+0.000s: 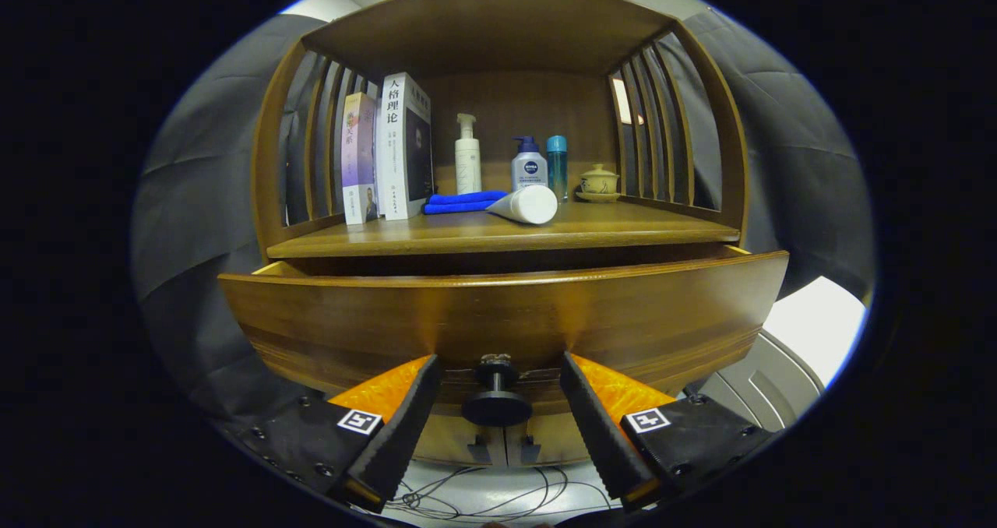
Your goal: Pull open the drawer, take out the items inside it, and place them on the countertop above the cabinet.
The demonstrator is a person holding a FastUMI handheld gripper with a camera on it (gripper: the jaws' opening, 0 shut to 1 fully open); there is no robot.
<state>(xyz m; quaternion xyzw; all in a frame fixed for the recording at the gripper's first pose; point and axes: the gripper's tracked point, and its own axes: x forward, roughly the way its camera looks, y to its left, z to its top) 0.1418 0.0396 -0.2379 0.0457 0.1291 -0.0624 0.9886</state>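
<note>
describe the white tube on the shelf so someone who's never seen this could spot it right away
On the wooden cabinet's countertop, above the partly open drawer, a row of bottles stands at the back. The white tube lies in front of them beside a folded blue cloth. It alone lies on its side.

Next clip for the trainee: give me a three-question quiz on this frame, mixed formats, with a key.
1. True or false: the drawer is pulled partly out from under the countertop.
2. The tool has its fingers: A) pressed on the knob; B) apart, one on each side of the knob, not touching it; C) shut on the blue cloth.
3. What lies on its side on the countertop, just in front of the pump bottles?

Key
1. True: a dark gap shows behind the drawer front.
2. B
3. The white tube, beside the blue cloth.
</note>
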